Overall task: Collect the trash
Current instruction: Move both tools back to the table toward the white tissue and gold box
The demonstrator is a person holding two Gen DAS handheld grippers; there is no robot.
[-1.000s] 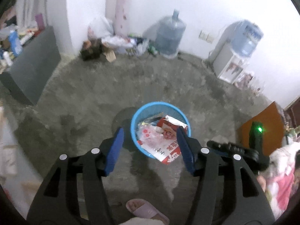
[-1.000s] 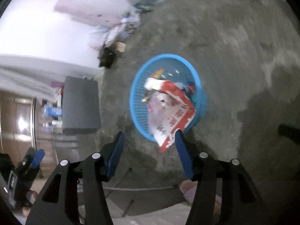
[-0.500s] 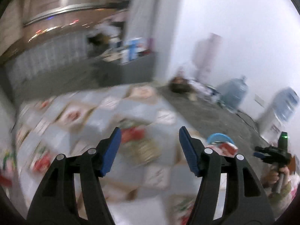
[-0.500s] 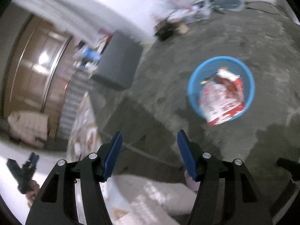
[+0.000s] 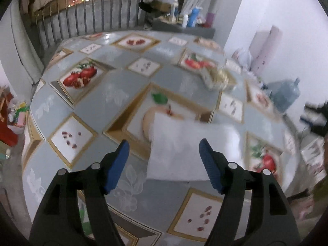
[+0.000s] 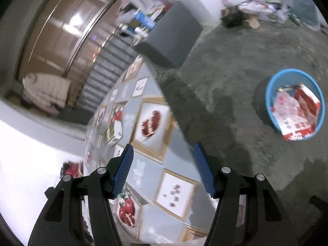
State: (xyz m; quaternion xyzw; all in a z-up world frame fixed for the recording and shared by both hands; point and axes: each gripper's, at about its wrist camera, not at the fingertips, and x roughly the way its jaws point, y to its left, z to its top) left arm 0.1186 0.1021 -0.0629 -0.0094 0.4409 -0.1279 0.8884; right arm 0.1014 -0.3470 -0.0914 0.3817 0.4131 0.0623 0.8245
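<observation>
A white sheet of paper or plastic (image 5: 190,149) lies flat on the table with the fruit-print cloth (image 5: 114,94), just ahead of my left gripper (image 5: 164,145). That gripper's jaws are opening and hold nothing. A crumpled gold-and-white wrapper (image 5: 217,78) sits farther back on the table. My right gripper (image 6: 163,149) hangs open and empty over the table's edge (image 6: 176,123). The blue trash basket (image 6: 270,94), holding red-and-white packaging (image 6: 297,114), stands on the floor at the right of the right wrist view.
A dark grey cabinet (image 6: 174,34) with bottles on top stands by the wall. A railing (image 5: 86,12) runs behind the table. A water jug (image 5: 285,96) and a pile of clutter (image 6: 250,10) sit on the concrete floor (image 6: 235,65).
Both grippers have swung away from the blue basket to the table. The left now points down at the white sheet; the right has risen and rolled, with the basket off to its right.
</observation>
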